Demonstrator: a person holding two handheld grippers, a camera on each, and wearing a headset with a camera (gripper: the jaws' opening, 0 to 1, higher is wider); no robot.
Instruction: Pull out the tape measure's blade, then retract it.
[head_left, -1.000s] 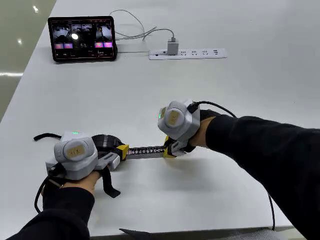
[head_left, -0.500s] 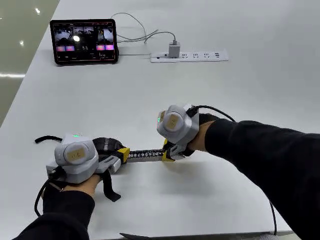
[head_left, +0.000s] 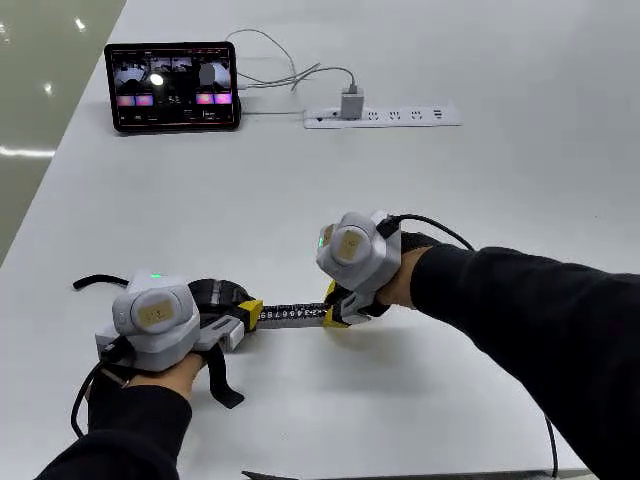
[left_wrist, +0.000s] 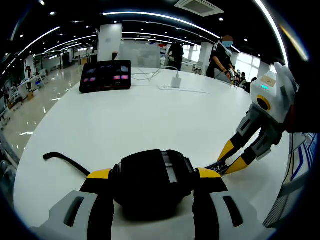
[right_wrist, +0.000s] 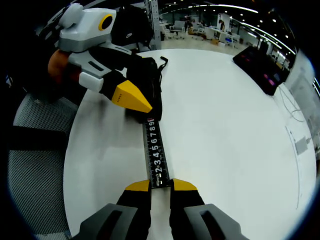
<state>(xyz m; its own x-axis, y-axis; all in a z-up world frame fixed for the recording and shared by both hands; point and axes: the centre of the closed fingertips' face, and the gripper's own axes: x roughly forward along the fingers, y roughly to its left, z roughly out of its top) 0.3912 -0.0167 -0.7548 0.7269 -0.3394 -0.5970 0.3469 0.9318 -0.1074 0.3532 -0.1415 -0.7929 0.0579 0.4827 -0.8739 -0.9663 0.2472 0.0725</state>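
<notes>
The tape measure (left_wrist: 152, 182) sits on the white desk (head_left: 300, 180), near the edge closest to the person. It is a black, rounded body, and the left claw (head_left: 243, 316) is clamped on it, one yellow-tipped jaw pressed to each side. A black strap (left_wrist: 62, 161) trails from the tape measure onto the desk on the side away from the blade.

The blade (right_wrist: 155, 157) runs out of the tape measure in a straight, flat line along the desk. Only a short stretch shows, with printed numbers up to about nine. At its far end from the tape measure, the right claw (right_wrist: 161, 186) is closed on the tip, its jaws pinched together over the blade's last marks.

Well beyond the tape measure, at the far side of the desk, stand a tablet (head_left: 173, 86) and a power strip (head_left: 385, 116), both clear of the work.

I judge the task to be partway through. Both grips are set and some blade is out, but the pull is short. Whether this is the start of the draw or the close of the return cannot be told. Either way the blade is not fully home, so the retraction is unfinished.
</notes>
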